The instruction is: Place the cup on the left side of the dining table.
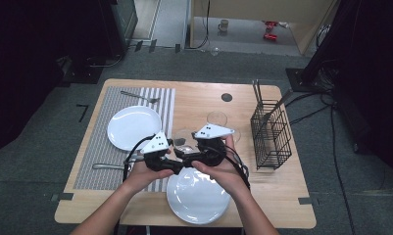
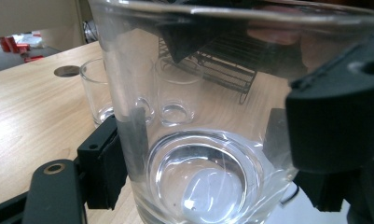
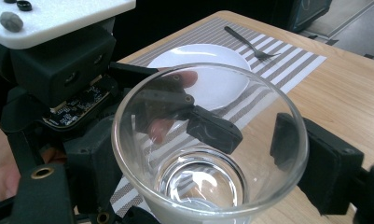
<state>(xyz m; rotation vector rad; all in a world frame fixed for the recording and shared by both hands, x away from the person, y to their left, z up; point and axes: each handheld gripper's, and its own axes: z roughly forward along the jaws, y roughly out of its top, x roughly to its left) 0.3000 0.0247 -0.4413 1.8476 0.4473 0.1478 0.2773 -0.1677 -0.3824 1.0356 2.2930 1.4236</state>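
A clear drinking glass (image 1: 184, 141) is held above the table between both hands. My right gripper (image 3: 194, 161) is shut on the glass (image 3: 208, 140), one pad on each side of its wall below the rim. My left gripper (image 2: 198, 154) faces it from the other side with its jaws around the same glass (image 2: 198, 177). Its pads (image 2: 103, 163) sit close to the glass wall, and I see no squeeze. In the high view the left gripper (image 1: 170, 149) and the right gripper (image 1: 198, 146) meet over the table's middle.
Two more empty glasses (image 2: 93, 93) stand on the wooden table (image 1: 199, 95) behind the held one. A white plate (image 1: 134, 126) and a fork (image 1: 140, 96) lie on the striped mat (image 1: 93, 147); a second plate (image 1: 198, 198) is near the front edge. A black wire basket (image 1: 271, 134) stands at the right.
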